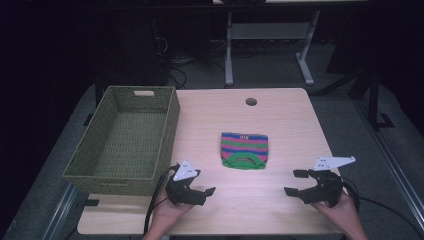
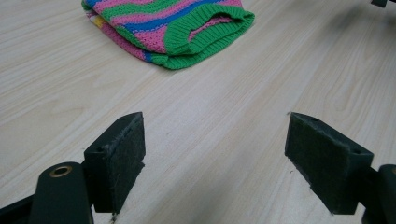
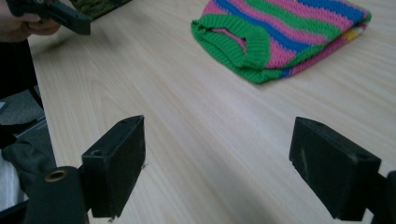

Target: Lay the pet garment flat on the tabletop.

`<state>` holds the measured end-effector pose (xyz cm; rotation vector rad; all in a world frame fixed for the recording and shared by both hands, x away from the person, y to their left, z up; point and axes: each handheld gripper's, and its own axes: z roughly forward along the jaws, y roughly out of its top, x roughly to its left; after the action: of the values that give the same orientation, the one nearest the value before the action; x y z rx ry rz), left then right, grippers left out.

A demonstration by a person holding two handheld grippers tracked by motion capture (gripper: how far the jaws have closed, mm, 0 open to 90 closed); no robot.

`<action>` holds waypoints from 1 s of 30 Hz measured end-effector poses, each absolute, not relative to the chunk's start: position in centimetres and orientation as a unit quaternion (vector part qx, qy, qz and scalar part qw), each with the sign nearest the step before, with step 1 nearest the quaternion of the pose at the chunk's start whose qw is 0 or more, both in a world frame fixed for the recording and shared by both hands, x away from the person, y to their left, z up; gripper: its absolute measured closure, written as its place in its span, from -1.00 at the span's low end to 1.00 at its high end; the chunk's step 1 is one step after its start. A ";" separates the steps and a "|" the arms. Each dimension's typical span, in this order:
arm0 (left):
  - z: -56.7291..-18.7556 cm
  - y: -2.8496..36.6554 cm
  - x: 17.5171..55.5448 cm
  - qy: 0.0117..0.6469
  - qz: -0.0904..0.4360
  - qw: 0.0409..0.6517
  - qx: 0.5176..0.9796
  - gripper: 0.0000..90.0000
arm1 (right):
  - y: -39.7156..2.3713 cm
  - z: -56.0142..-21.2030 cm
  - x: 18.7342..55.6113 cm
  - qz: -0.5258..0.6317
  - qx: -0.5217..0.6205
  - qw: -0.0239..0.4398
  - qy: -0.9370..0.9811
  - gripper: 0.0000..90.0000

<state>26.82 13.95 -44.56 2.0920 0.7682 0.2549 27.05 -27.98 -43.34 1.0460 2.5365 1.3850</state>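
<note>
Left gripper (image 1: 200,186), right gripper (image 1: 296,183): fingers wide, empty, over surface (image 1: 280,120); folded striped sweater (image 1: 244,150) ungrasped; likely next: reach, pinch, basket (image 1: 107,176)

Two black jaws of the left gripper (image 2: 215,163) rose from the bottom edge, spread wide apart with bare light wooden table (image 2: 219,116) between them. Beyond them lay a folded knitted garment (image 2: 168,28), striped pink, green and blue, with a green ribbed edge.
</note>
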 end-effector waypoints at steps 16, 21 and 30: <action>-44.5 13.8 27.1 0.308 0.102 0.433 0.841 -0.56 | -25.1 -41.3 32.0 0.433 0.324 0.033 0.841 -0.55; -44.4 13.9 27.1 0.311 0.099 0.443 0.835 -0.56 | -24.4 -41.1 33.3 0.426 0.323 0.032 0.845 -0.55; -44.4 13.9 27.1 0.307 0.104 0.434 0.840 -0.56 | -22.6 -41.3 35.3 0.416 0.320 0.028 0.851 -0.53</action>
<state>27.09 13.91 -44.35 2.0921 0.7656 0.2594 35.27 -22.55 -41.30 0.9873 2.6255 1.2835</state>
